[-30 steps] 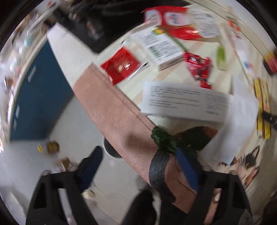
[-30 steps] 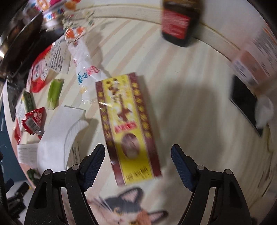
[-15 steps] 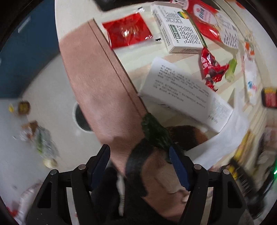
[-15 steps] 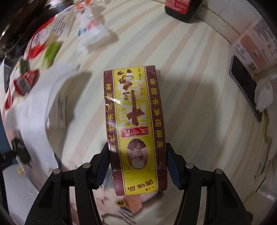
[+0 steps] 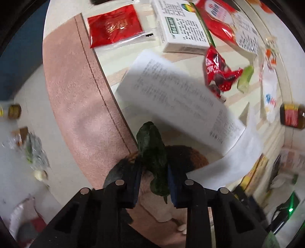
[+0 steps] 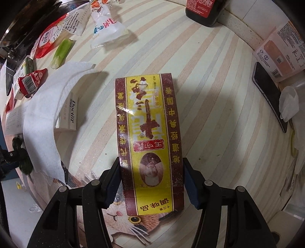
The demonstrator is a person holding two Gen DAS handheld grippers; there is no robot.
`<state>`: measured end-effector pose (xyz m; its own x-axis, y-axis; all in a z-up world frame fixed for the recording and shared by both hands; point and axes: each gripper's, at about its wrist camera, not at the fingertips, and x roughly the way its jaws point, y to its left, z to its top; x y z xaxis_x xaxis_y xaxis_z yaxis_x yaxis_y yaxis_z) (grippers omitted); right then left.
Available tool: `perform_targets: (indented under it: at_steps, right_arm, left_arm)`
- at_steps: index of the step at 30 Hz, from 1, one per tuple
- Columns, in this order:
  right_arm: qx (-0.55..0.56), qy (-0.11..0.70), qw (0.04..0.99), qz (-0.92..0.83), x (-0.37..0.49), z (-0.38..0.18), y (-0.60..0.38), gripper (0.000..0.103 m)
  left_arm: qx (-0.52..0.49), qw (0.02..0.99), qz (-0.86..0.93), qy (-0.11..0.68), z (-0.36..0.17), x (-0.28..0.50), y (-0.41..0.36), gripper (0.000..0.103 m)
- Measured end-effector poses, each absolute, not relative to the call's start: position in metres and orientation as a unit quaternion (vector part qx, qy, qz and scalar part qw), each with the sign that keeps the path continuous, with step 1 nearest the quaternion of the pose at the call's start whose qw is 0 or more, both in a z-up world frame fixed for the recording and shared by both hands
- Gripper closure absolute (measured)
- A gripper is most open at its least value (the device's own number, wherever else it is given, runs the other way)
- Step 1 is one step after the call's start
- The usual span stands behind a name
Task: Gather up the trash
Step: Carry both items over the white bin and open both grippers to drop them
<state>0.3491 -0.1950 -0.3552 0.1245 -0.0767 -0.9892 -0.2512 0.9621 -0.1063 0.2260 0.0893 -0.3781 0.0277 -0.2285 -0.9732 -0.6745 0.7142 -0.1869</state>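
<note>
Jaws clamp a dark crumpled leaf left, yellow-maroon seasoning box right.

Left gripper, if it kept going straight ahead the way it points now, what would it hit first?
The left gripper, shut on a dark green leaf, would probably meet the printed paper sheet lying just beyond the leaf; depth is hard to judge.

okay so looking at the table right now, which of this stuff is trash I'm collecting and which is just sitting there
Trash: dark green leaf scrap in left gripper; yellow seasoning box in right gripper; red wrapper; tissue; green vegetable piece.
Likely just lying about: phone; dark bottle.
</note>
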Motion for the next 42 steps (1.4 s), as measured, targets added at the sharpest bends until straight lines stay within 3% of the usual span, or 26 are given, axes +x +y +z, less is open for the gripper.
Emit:
perform_targets:
  at_steps: [10, 20, 26, 37, 42]
  right_arm:
    - [-0.103, 0.633, 0.763, 0.074, 0.305, -0.32, -0.184, 0.042]
    - [-0.085, 0.588, 0.793, 0.136, 0.264, -0.251, -0.137, 0.042]
    - [-0.077, 0.569, 0.792, 0.21, 0.227, -0.225, -0.061, 0.042]
    - [-0.127, 0.587, 0.732, 0.321, 0.146, -0.298, 0.111, 0.042]
    - [-0.166, 0.612, 0.693, 0.342, 0.105, -0.378, 0.163, 0.042]
  left_arm:
    - [-0.197, 0.689, 0.197, 0.669, -0.353, 0.188, 0.079, 0.084]
    - [-0.174, 0.751, 0.216, 0.599, -0.3, 0.148, 0.12, 0.086]
    - [-0.183, 0.767, 0.25, 0.562, -0.265, 0.117, 0.152, 0.087]
    - [-0.233, 0.734, 0.316, 0.554, -0.306, 0.015, 0.261, 0.087]
    - [-0.289, 0.693, 0.338, 0.567, -0.379, -0.033, 0.308, 0.087]
